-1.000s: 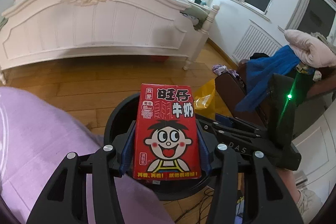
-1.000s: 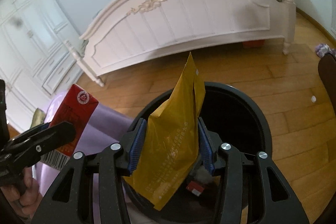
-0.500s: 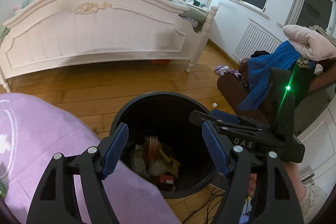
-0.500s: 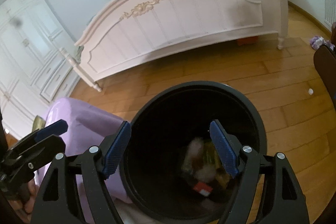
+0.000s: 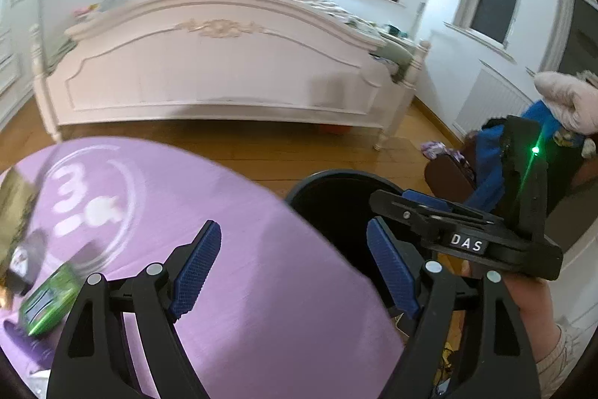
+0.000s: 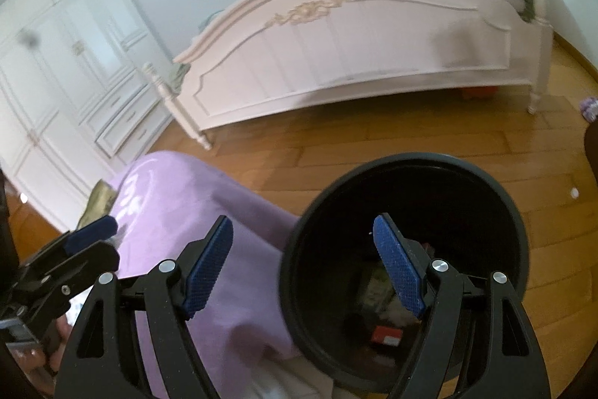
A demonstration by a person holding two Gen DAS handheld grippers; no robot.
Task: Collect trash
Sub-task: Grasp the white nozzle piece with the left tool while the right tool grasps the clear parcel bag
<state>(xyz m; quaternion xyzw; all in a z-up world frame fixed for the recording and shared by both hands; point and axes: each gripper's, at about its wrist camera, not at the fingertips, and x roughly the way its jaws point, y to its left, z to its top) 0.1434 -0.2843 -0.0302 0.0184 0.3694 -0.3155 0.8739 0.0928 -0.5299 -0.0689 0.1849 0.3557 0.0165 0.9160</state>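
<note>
The black trash bin [image 6: 411, 159] stands on the wooden floor beside a purple-covered surface [image 6: 209, 197]. Inside it lie a red carton [image 6: 387, 333] and other litter, dim and blurred. My right gripper [image 6: 302, 218] is open and empty, its right finger over the bin's mouth. My left gripper [image 5: 292, 223] is empty and its jaws are opening; it hangs over the purple cover [image 5: 224, 212] with the bin's rim [image 5: 329, 174] to its right. A green packet [image 5: 48, 301] and a blurred yellowish wrapper [image 5: 15, 212] lie on the cover at far left.
A white bed footboard [image 5: 224, 73] crosses the room behind the bin. A dark chair piled with blue and pink clothes [image 5: 486, 174] stands to the right. White wardrobes [image 6: 56, 81] line the left wall. Bare wooden floor [image 6: 373, 144] lies between bed and bin.
Both grippers let go: the red milk carton and the yellow bag dropped into the bin. Both jaws opened wide, and the left gripper swung left over the purple cover.
</note>
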